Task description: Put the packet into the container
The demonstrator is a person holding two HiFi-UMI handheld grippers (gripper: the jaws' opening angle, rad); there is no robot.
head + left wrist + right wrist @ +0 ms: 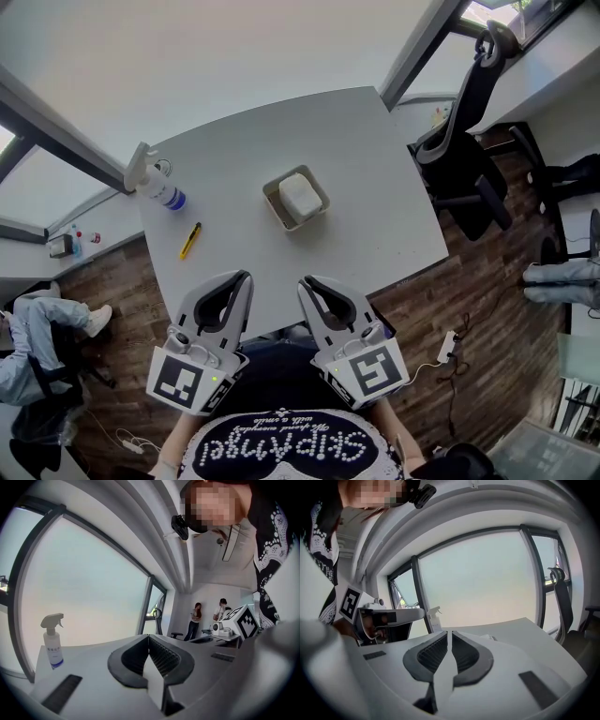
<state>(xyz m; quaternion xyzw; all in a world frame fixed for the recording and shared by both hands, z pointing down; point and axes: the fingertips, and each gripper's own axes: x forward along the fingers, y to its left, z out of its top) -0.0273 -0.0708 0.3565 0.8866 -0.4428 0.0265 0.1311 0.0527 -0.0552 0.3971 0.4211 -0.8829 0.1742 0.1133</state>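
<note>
A white packet (299, 194) lies inside a small beige square container (273, 200) near the middle of the grey table (375, 187) in the head view. My left gripper (246, 275) hovers over the table's front edge, well short of the container, its jaws together and empty (148, 637). Beside it, my right gripper (307, 280) points the same way, jaws nearly touching with nothing between them (449, 632). Neither gripper touches the packet or the container.
A spray bottle (155, 183) stands at the table's left corner, with a yellow cutter (190, 240) lying in front of it. A black office chair (464, 159) sits off the right side. A seated person's legs (37, 328) are at far left; two people (194, 620) stand in the distance.
</note>
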